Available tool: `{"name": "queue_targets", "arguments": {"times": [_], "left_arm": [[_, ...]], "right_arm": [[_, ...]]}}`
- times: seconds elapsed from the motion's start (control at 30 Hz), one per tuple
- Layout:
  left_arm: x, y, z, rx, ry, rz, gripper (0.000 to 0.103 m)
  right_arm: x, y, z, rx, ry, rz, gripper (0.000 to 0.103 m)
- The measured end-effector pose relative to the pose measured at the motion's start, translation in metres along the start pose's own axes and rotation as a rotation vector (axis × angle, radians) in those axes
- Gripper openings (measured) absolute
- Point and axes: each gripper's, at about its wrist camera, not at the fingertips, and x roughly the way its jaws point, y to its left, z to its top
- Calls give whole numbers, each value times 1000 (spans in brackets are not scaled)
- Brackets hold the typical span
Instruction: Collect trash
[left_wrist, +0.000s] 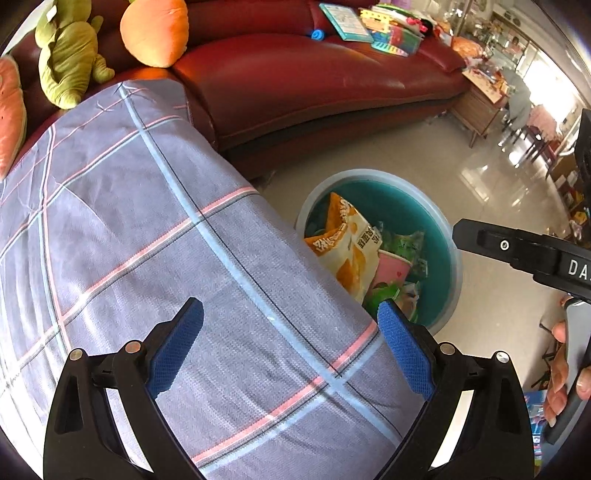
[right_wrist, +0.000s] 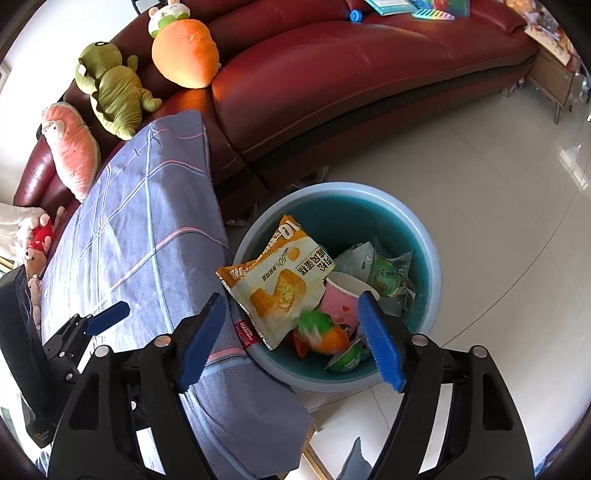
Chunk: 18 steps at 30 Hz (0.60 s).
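A blue round bin (right_wrist: 424, 243) stands on the floor beside a cloth-covered surface (right_wrist: 140, 229). In it lie a yellow-and-white snack bag (right_wrist: 277, 284), a pink paper cup (right_wrist: 340, 299), green wrappers (right_wrist: 384, 273) and several small bits of trash. My right gripper (right_wrist: 291, 336) is open and empty, just above the bin's near side. My left gripper (left_wrist: 291, 347) is open and empty over the plaid cloth (left_wrist: 147, 240). The bin (left_wrist: 447, 236) and the snack bag (left_wrist: 347, 247) show in the left wrist view past the cloth's edge.
A dark red leather sofa (right_wrist: 369, 74) runs behind the bin, with plush toys (right_wrist: 114, 92) and an orange carrot cushion (right_wrist: 184, 51). Books and toys lie on its far end (left_wrist: 369, 26). Pale glossy tiles (right_wrist: 498, 184) surround the bin. The right gripper's body (left_wrist: 517, 251) shows in the left wrist view.
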Motion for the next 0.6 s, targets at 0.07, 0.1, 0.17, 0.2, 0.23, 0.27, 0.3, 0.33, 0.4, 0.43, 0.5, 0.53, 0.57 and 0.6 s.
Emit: {"name": "queue_targets", "arguments": {"times": [0.07, 0.1, 0.17, 0.2, 0.23, 0.27, 0.3, 0.33, 0.4, 0.43, 0.5, 0.53, 0.57, 0.6], "left_arm": [[-2, 0, -2, 2, 1, -1, 95], [-2, -1, -2, 3, 0, -1, 95], [-5, -2, -4, 7, -1, 1, 95], [-8, -2, -5, 9, -4, 5, 95], [-9, -2, -6, 10, -5, 7, 95], [-11, -3, -8, 10, -6, 8, 96], [-13, -3, -9, 11, -7, 9, 96], [-16, -4, -11, 10, -9, 11, 97], [-21, -4, -13, 10, -17, 18, 99], [-25, -4, -15, 10, -23, 22, 99], [-32, -4, -18, 9, -29, 24, 99], [-35, -5, -20, 9, -32, 25, 99], [-38, -5, -22, 10, -35, 28, 99], [-41, -5, -24, 10, -38, 32, 99]], "right_arm": [[-3, 0, -2, 2, -2, -8, 78], [-4, 0, -3, 3, -2, -9, 80], [-8, 0, -5, 7, -4, -14, 85], [-9, 0, -6, 7, -4, -17, 85], [-12, 1, -9, 4, -7, -28, 86], [-14, 1, -10, 0, -8, -35, 88], [-16, 2, -12, -6, -10, -45, 89], [-19, 3, -14, -14, -11, -54, 92], [-24, 5, -18, -25, -13, -67, 93], [-28, 6, -21, -34, -14, -76, 93], [-35, 9, -27, -52, -21, -90, 94], [-40, 11, -30, -64, -27, -101, 96], [-44, 13, -33, -73, -34, -109, 96], [-49, 15, -36, -82, -41, -114, 96]]}}
